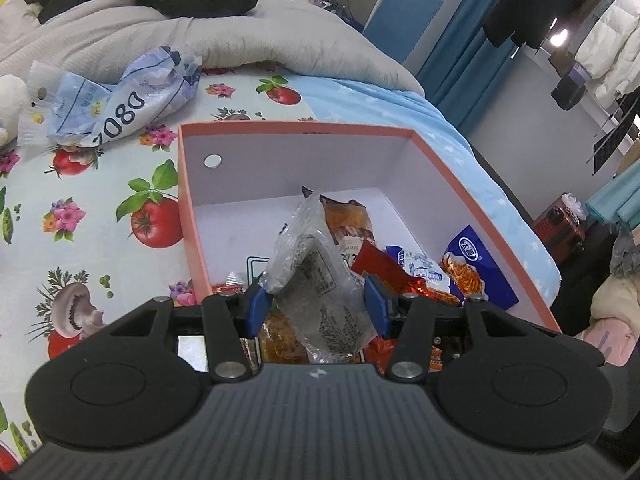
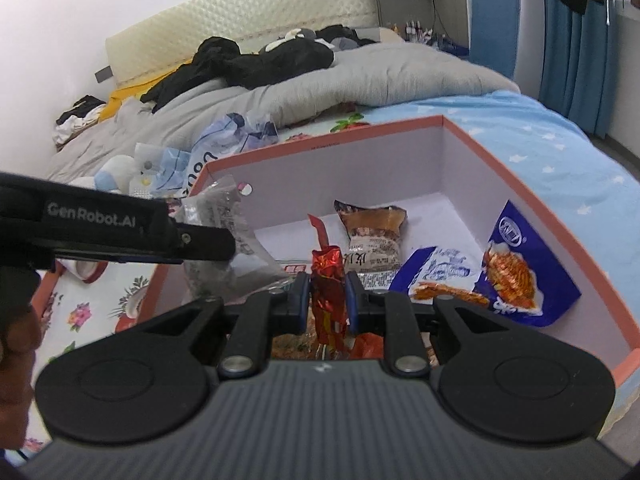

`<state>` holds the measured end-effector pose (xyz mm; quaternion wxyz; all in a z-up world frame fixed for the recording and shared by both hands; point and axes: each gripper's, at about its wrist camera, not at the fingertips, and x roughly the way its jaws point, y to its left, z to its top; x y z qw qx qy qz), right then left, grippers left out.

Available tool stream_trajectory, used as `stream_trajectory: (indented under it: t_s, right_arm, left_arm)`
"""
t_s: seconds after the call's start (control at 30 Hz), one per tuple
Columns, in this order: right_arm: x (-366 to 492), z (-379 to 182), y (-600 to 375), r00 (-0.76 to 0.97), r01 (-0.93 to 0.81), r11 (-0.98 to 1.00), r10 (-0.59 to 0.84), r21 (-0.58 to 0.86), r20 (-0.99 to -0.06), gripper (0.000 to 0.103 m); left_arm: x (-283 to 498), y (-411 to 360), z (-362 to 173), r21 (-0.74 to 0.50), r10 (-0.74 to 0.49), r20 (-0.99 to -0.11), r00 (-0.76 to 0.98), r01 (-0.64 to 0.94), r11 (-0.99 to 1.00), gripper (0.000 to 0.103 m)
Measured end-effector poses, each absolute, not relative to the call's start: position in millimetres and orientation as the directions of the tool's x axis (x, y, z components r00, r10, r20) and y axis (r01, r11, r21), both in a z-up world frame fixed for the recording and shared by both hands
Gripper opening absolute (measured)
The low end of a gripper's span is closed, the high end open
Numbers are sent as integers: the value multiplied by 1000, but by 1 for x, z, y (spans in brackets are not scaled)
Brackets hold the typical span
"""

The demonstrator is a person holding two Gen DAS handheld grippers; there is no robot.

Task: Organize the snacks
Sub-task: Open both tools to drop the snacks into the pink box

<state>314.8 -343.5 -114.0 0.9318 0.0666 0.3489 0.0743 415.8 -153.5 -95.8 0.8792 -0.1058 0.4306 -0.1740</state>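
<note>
A pink-rimmed box [image 1: 440,160] with white walls stands on the bed and holds several snack packets. My left gripper [image 1: 318,306] is over the box's near end, shut on a clear grey-printed snack packet [image 1: 320,280] that stands upright between the blue pads. My right gripper [image 2: 328,300] is shut on a red foil snack packet [image 2: 329,280], also above the box [image 2: 520,184]. In the box lie a brown packet [image 2: 374,232] and blue packets [image 2: 516,264]. The left gripper's body [image 2: 120,232] and the clear packet [image 2: 224,224] show at the left of the right wrist view.
The box rests on a bedsheet printed with fruit [image 1: 100,208]. A crumpled blue-and-white plastic bag [image 1: 120,96] lies beyond the box on the left. A grey duvet [image 1: 240,36] with black clothes on it lies behind. The bed's edge [image 1: 520,216] drops off to the right.
</note>
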Motion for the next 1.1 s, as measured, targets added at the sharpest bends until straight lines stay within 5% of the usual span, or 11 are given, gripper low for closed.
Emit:
stream_trajectory:
  t_s: [0.33, 0.47, 1.1]
  right_arm:
    - [313, -119, -350, 720, -80, 976, 199, 205, -665, 25]
    - [304, -111, -352, 726, -82, 973, 207, 216, -655, 41]
    - [215, 6, -351, 860, -102, 970, 198, 222, -470, 42]
  left_arm:
    - [406, -155, -82, -320, -396, -698, 597, 235, 918, 68]
    - [393, -153, -68, -313, -395, -688, 609, 242, 918, 68]
    - [268, -122, 48, -279, -402, -538, 741, 293, 914, 68]
